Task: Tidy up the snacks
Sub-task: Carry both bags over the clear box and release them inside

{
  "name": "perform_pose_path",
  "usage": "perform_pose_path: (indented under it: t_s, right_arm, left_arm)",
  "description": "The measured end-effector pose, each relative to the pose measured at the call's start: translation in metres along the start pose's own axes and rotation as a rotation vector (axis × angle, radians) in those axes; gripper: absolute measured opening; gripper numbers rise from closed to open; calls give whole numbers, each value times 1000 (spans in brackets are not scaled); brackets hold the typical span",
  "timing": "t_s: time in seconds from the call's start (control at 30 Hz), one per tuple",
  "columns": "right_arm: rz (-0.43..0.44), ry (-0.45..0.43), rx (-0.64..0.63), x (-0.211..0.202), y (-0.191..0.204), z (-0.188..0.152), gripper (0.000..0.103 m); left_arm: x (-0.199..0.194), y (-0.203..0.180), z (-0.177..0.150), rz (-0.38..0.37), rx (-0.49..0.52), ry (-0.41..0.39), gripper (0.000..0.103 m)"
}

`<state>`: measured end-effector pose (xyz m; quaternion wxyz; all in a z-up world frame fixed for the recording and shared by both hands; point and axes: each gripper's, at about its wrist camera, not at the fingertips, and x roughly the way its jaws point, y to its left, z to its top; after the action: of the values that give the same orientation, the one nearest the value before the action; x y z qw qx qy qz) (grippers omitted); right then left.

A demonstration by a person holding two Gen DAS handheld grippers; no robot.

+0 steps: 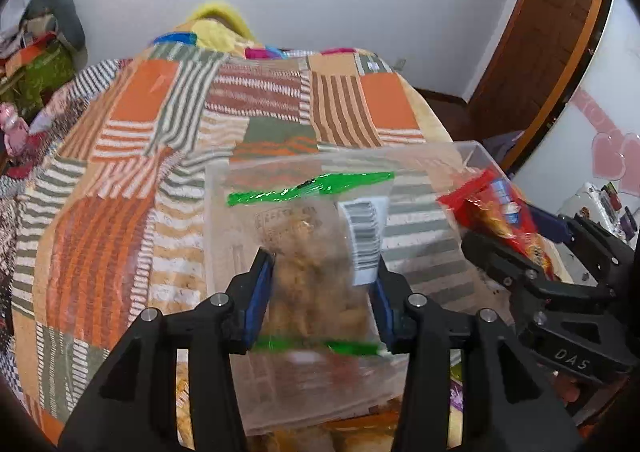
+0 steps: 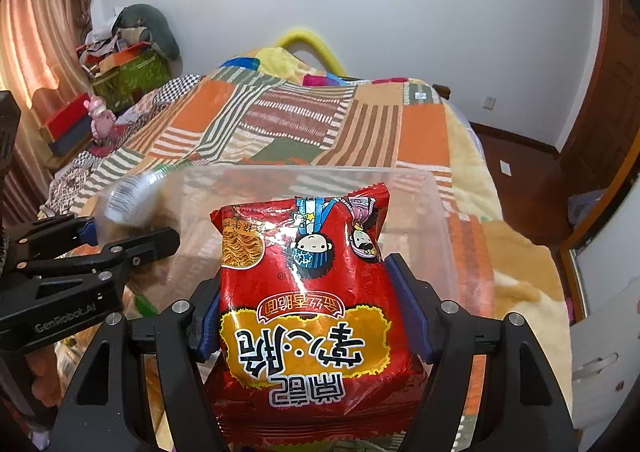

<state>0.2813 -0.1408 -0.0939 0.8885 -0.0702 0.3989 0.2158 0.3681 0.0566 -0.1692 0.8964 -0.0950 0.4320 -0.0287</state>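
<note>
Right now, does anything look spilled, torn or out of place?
Nothing stands out. The left gripper holds a clear green-striped snack bag, the right gripper a red noodle packet, both intact over the clear plastic bin on the bed.

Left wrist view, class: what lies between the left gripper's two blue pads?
A clear snack bag with green seal strips and a barcode label sits between the left gripper's pads, which press its sides, over the clear plastic bin.

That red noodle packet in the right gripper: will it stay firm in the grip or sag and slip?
The red noodle packet looks puffy and light, so it probably holds shape. Its glossy foil may slip against the right gripper pads. The contents likely crush if squeezed harder.
</note>
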Motion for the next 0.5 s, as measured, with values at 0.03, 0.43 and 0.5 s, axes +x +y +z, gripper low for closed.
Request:
perform_pose_path:
  t_s: [0.03, 0.43, 0.5]
  right_arm:
    - [-5, -6, -7, -4, 0, 0, 69]
    - [-5, -111, 3, -51, -4, 4, 78]
    - [-9, -130, 6, -61, -4, 2, 78]
  left_arm:
    - [-1, 1, 0, -1, -3, -2, 46]
    - [-83, -8, -7, 13, 60, -148, 57]
    - [-99, -7, -12, 19, 76, -167, 61]
